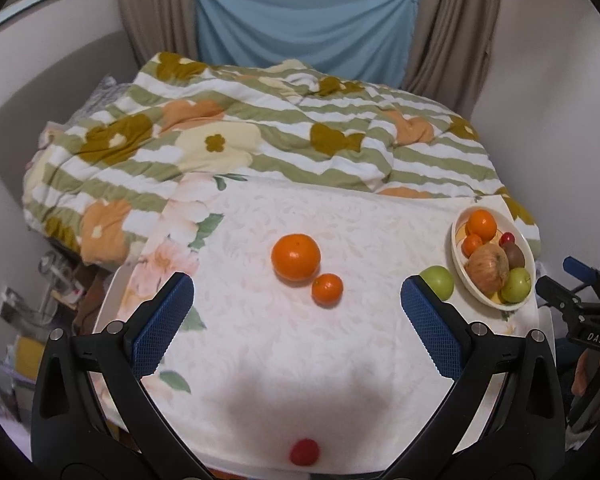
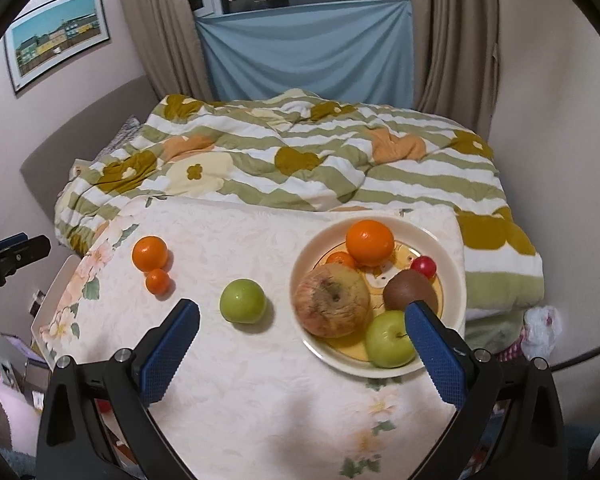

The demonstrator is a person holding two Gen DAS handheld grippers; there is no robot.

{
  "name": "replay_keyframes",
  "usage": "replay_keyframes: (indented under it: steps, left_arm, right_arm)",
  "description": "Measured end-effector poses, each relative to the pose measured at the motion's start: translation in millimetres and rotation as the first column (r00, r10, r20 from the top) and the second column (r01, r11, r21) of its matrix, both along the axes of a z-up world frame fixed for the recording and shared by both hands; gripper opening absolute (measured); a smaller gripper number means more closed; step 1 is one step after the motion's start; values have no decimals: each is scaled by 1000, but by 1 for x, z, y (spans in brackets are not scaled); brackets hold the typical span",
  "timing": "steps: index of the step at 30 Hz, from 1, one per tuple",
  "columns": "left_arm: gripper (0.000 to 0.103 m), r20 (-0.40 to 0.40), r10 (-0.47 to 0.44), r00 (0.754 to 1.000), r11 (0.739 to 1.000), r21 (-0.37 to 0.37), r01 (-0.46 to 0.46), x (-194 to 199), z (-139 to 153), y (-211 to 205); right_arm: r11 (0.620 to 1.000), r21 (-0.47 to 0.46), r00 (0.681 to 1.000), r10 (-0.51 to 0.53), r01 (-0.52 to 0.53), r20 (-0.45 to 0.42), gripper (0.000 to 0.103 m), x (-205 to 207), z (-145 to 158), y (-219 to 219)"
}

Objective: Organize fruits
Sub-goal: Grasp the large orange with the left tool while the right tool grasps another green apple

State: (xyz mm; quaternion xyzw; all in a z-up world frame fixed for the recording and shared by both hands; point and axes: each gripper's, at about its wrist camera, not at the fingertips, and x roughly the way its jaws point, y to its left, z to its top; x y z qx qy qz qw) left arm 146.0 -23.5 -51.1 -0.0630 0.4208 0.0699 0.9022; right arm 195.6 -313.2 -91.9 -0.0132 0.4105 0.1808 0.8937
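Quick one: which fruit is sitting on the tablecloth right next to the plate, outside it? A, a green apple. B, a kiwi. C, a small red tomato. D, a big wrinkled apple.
A: a green apple lies on the tablecloth just left of the plate, while the kiwi lies inside the plate.

Tablecloth (image 2: 260, 380): matt woven cloth with a faint embossed leaf pattern. Bowl (image 2: 452, 280): glossy, smooth, probably ceramic. Big apple (image 2: 332, 300): dull, wrinkled skin; green apple (image 2: 243, 301) and orange (image 1: 295, 257): smooth, slightly shiny; gripper pads (image 2: 168, 344): blue, cross-hatched, matt.
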Motion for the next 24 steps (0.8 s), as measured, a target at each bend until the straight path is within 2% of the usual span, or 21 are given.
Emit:
replay_keyframes:
  steps: [9, 16, 24]
  left_arm:
    - [103, -64, -149, 987, 988, -37, 147, 49, -30, 40]
    - [103, -119, -294, 948, 955, -85, 285, 90, -68, 54]
    - [103, -154, -391, 907, 916, -163, 367, 123, -108, 55]
  right_arm:
    - [987, -13, 985, -159, 158, -67, 102, -1, -18, 35]
    - [949, -28, 943, -314, 313, -107, 102, 0, -37, 58]
    - [901, -3, 889, -428, 433, -160, 102, 4, -62, 77]
